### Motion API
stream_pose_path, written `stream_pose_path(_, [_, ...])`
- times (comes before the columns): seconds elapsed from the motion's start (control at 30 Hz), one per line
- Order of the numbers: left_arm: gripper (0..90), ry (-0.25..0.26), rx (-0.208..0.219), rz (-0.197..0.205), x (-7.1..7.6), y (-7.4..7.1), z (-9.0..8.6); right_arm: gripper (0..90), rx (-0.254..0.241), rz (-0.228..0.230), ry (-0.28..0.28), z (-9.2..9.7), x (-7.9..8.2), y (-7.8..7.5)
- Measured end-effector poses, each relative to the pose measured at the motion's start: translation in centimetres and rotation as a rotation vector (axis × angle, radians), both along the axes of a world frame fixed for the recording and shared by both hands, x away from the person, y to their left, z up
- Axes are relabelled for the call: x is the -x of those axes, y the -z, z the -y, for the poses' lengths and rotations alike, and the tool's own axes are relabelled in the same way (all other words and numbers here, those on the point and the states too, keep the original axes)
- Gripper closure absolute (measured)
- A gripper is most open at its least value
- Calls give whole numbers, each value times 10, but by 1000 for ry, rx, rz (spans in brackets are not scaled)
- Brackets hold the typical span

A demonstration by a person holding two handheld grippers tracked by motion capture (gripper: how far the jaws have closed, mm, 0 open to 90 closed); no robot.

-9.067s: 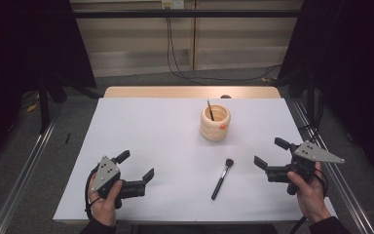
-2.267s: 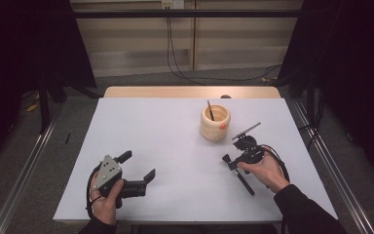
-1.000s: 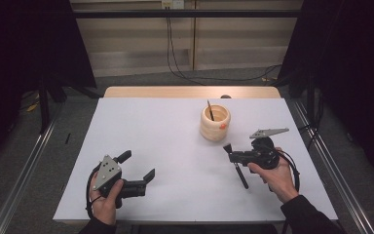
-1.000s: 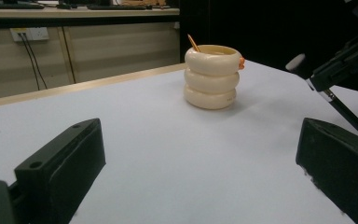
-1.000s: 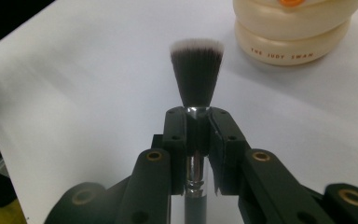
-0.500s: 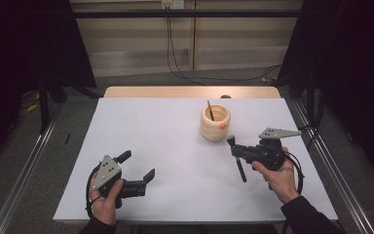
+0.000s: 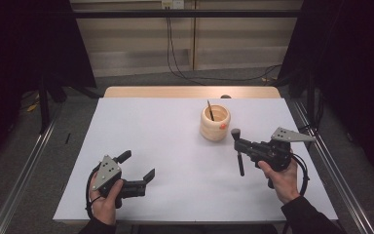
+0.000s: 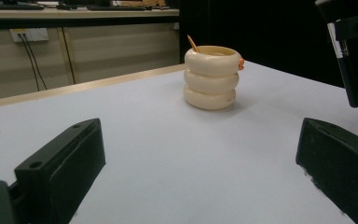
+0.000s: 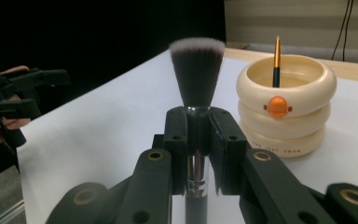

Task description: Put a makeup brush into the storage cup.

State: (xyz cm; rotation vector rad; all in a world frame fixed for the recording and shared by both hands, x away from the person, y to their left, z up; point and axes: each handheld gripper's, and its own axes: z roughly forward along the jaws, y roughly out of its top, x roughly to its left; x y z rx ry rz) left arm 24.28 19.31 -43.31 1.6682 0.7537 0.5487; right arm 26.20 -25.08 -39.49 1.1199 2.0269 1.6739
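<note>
Between right gripper [image 9: 198, 140] pads, brush [image 9: 196, 70] handle btm cropped, cup [image 9: 286, 105] interior hidden

High view from above my side, looking forward and down on the worktop [image 7: 165, 146], my two hand-held gripper views low and close, all three sharing the cream holder [image 7: 215, 123].

Bright even overhead light on white table [image 7: 175, 146], dark surrounds, soft shadows, slight blur w/ grain
</note>
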Motion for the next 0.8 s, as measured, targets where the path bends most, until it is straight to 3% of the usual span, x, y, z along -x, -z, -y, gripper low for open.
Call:
stream_pose_path(0.2, [11, 2, 1, 0, 0, 0, 0, 786, -28, 23, 44, 5, 2, -3])
stream_pose_path(0.4, [13, 7, 6, -4, 0, 0, 1, 786, -31, 50, 37, 5, 3, -7])
stream_pose_path(0.8, [13, 6, 0, -2, 0, 0, 1, 786, 6, 107, 33, 5, -1, -13])
